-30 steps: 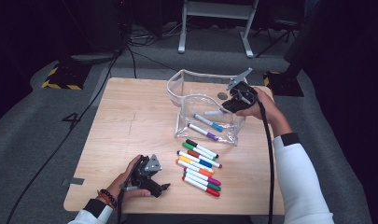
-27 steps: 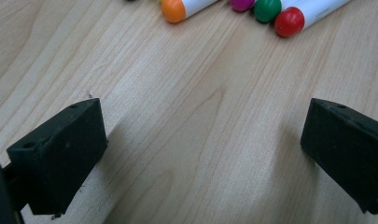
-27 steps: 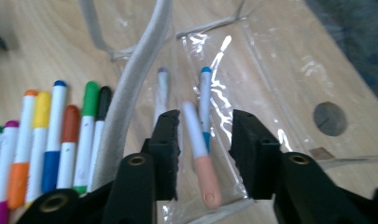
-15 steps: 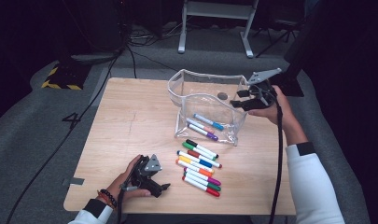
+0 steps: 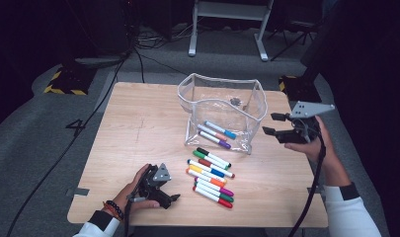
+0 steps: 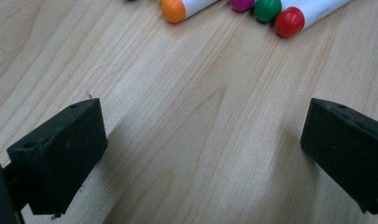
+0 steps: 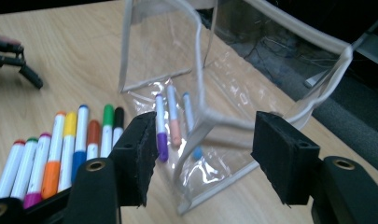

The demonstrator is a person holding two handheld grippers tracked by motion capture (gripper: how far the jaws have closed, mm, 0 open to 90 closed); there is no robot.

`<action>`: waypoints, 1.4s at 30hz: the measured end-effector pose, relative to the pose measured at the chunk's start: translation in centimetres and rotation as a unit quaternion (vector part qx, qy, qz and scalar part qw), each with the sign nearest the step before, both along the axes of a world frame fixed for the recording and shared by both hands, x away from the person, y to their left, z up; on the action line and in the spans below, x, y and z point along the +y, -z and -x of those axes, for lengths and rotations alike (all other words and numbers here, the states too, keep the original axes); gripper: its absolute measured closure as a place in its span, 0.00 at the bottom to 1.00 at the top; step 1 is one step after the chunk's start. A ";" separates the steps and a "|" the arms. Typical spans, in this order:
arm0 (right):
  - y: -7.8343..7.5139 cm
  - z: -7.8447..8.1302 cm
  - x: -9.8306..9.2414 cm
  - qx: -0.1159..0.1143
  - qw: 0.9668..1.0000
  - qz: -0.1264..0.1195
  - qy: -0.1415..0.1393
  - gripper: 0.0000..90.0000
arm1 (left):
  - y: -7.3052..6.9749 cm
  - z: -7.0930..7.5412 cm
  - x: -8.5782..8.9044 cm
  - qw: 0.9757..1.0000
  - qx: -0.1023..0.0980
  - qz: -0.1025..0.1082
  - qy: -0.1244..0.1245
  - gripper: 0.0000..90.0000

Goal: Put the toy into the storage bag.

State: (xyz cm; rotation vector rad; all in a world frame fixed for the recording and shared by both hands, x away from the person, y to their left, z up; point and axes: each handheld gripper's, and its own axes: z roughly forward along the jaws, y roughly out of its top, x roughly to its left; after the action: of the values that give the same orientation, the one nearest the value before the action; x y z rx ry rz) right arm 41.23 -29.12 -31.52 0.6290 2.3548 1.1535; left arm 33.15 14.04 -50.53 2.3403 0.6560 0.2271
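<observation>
Markers (image 5: pixel 210 177) wait near; your right gripper (image 5: pixel 273 123), jaws just spreading empty beside the pouch (image 5: pixel 221 111), probably returns for another.

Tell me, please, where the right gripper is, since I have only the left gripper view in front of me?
Observer: The right gripper hangs to the right of a clear pouch, apart from it.
Operator: Is it holding anything?
Observer: No. Its jaws have just been opening, and nothing is between them.
Operator: Is the pouch empty?
Observer: No, three markers lie on its bottom.
</observation>
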 end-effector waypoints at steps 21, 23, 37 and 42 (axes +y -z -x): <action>12.2 3.2 4.5 0.065 0.994 0.005 -0.085 0.72 | 0.0 0.1 -0.3 1.000 -0.001 -0.001 -0.002 0.01; 12.9 2.2 6.3 0.063 0.994 0.009 -0.094 0.75 | 0.0 0.1 -0.3 1.000 -0.001 0.000 -0.002 0.01; 16.2 -2.4 14.4 0.067 0.992 0.058 -0.090 0.79 | 0.0 0.1 -0.3 1.000 -0.001 0.000 -0.001 0.01; 16.7 -3.0 15.4 0.072 0.993 0.058 -0.075 0.79 | 0.0 0.1 -0.3 1.000 -0.001 0.001 -0.002 0.01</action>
State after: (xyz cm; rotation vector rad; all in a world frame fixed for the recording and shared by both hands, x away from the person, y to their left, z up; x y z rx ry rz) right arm 44.27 -13.69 -48.27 0.5179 2.6089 1.0558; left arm 33.01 13.75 -50.54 2.3378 0.6594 0.2304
